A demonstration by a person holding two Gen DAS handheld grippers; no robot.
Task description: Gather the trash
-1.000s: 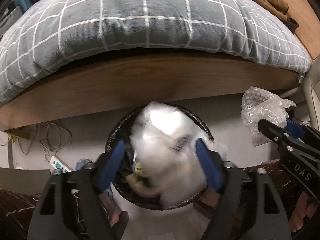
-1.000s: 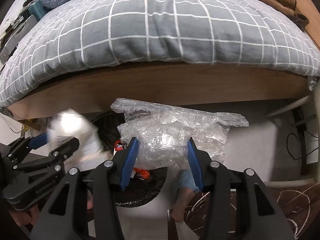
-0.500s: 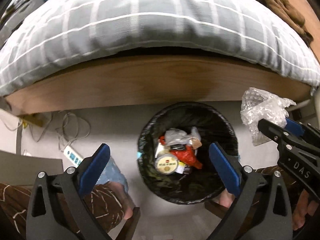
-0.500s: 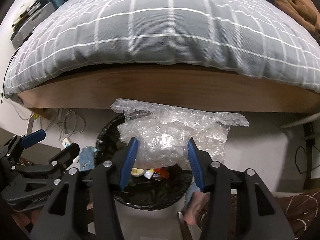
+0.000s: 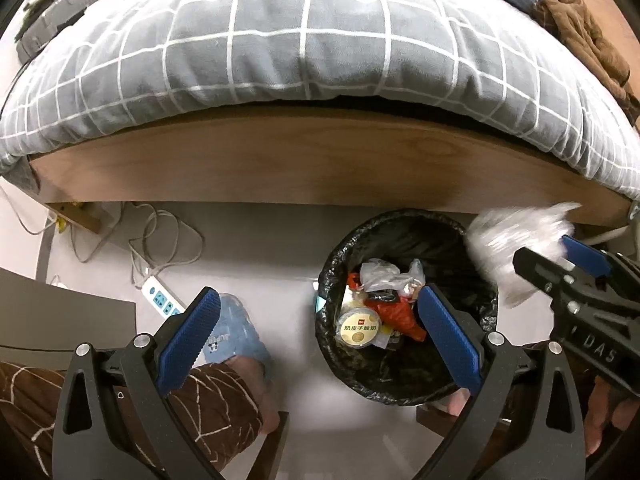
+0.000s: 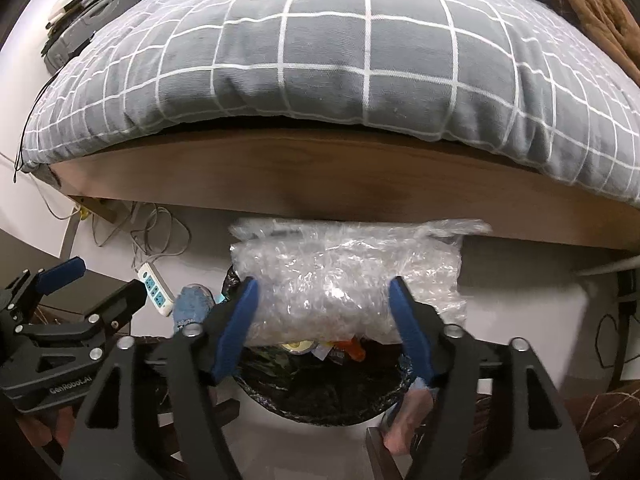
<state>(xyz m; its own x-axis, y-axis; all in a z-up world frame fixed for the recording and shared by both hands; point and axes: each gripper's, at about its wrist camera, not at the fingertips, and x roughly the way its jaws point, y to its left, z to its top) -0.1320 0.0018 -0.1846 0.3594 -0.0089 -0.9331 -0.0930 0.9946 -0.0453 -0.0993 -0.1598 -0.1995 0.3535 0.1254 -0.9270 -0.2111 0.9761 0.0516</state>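
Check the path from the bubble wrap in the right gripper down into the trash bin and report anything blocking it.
Nothing visible blocks it. The bubble wrap sits between the opening jaws of the right gripper, directly above the trash bin. The bin's mouth is uncovered, holding only loose trash low inside. The left gripper is open and empty, off to the side.

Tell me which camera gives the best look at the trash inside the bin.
The left wrist view: it looks into the trash bin, showing the yogurt cup and red wrapper. In the right wrist view the bubble wrap hides most of it.
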